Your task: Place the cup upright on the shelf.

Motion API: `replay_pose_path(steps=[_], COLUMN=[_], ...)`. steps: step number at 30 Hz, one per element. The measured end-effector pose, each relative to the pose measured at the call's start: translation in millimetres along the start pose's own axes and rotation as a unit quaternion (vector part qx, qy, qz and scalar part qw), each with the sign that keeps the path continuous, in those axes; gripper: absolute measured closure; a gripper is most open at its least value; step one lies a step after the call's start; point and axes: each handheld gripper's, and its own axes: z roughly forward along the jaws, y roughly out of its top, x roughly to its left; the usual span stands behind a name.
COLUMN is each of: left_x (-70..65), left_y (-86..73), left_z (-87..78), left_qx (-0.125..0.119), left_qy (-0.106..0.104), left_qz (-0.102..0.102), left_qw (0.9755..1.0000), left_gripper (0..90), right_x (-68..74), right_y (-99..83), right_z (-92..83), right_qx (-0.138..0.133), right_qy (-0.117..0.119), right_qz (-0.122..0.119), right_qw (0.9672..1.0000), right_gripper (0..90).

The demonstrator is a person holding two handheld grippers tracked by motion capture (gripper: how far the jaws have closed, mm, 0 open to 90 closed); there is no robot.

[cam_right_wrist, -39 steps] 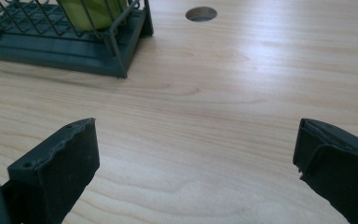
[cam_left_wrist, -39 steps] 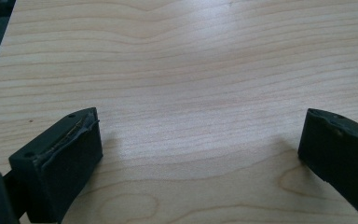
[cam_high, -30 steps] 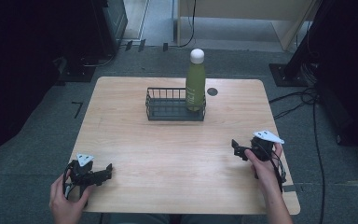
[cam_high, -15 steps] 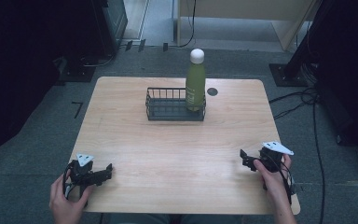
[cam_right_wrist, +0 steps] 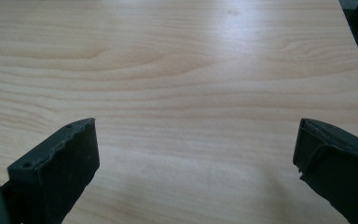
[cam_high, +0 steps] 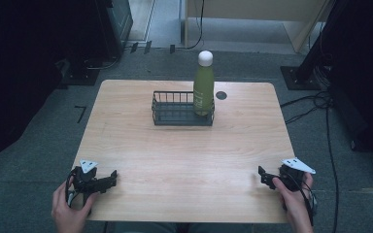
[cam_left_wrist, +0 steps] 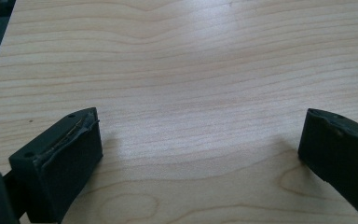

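So the wooden table (cam_high: 184, 160) is mostly bare. At its far edge sits a black wire basket (cam_high: 175, 109), and the green bottle (cam_high: 203, 90) stands upright in the basket's right end, white cap up. Both grippers rest at the near edge, well apart from it: left gripper (cam_high: 108, 177) and right gripper (cam_high: 264, 177), each spread wide with nothing held. I'd say reach with the right one, come in level, and clamp the bottle's body below the neck.
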Motion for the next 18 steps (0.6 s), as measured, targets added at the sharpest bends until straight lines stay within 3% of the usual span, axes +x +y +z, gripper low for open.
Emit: replay_pose_path(steps=[9, 15, 18], left_x=[0.0, 0.0, 0.0], left_y=[0.0, 0.0, -0.1], left_z=[0.0, 0.0, 0.0], left_qx=[0.000, 0.000, 0.000], left_qy=[0.000, 0.000, 0.000], left_qz=[0.000, 0.000, 0.000], left_qw=[1.0000, 1.0000, 1.0000], left_gripper=[0.0, 0.0, 0.0], right_x=[-8.7, -12.1, -12.5], right_y=[-14.1, -20.5, -23.7], right_z=[-7.7, -13.6, -15.9], right_qx=[0.017, 0.033, 0.047], right_qy=[-0.026, -0.031, -0.048], right_qz=[-0.006, 0.006, -0.001], right_qw=[0.9995, 0.9990, 0.9978], right_gripper=[0.2, 0.2, 0.0])
